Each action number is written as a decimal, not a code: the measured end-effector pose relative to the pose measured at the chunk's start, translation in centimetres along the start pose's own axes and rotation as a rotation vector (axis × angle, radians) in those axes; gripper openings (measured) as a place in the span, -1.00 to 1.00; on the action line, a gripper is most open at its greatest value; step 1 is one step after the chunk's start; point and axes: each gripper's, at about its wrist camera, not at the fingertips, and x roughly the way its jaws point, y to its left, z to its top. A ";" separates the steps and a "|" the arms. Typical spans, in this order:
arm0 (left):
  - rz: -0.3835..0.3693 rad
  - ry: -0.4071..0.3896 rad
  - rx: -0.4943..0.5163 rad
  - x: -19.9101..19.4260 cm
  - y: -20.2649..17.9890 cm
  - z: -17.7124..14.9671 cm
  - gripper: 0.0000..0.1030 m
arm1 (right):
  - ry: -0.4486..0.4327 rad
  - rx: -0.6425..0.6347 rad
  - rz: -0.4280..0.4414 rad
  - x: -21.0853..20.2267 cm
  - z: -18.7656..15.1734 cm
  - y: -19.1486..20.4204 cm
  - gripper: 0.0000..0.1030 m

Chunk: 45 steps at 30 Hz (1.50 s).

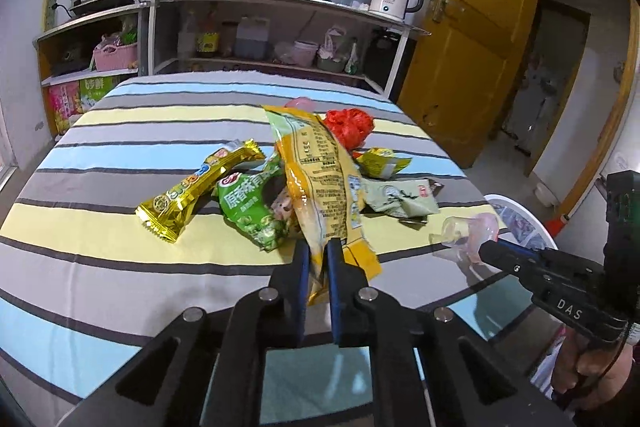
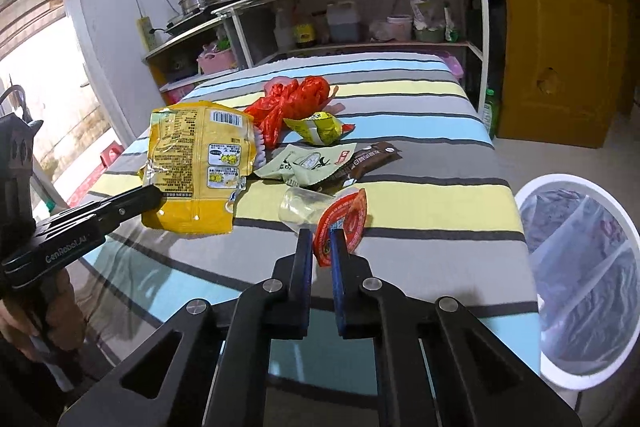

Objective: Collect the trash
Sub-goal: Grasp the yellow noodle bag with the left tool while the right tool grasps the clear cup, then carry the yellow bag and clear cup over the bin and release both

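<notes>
Left gripper (image 1: 318,247) pinches yellow bag (image 1: 320,179), long axis running far; right gripper (image 2: 320,239) clamps cup (image 2: 304,205) lid (cup body faint).

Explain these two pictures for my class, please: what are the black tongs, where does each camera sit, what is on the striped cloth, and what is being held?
No robot here: a person holds a hand-operated two-finger gripper in each hand, and each gripper carries a wide-angle camera looking along its fingers. One picture comes from the left gripper, the other from the right gripper. The left one is shut on a yellow snack bag. The right one is shut on the red foil lid of a clear plastic cup. On the striped cloth lie more wrappers: a gold wrapper, a green packet, a red plastic bag. A white lined bin stands beside the table.
</notes>
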 end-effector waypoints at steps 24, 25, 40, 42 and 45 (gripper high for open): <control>-0.099 -0.070 0.086 -2.7 -5.1 0.9 -0.86 | -0.086 0.058 -0.057 -5.2 -1.0 -1.9 -0.83; -0.108 -0.069 0.092 -2.6 -5.5 1.0 -0.86 | -0.090 0.063 -0.064 -5.4 -1.1 -2.2 -0.83; -0.265 -0.030 0.192 0.6 -13.4 2.0 -0.86 | -0.122 0.167 -0.196 -9.1 -2.5 -8.2 -0.83; -0.286 -0.023 0.201 1.0 -14.6 2.2 -0.86 | -0.124 0.182 -0.212 -9.4 -2.7 -9.1 -0.83; -0.315 -0.015 0.220 1.7 -16.4 2.3 -0.86 | -0.128 0.203 -0.236 -9.9 -3.1 -10.4 -0.83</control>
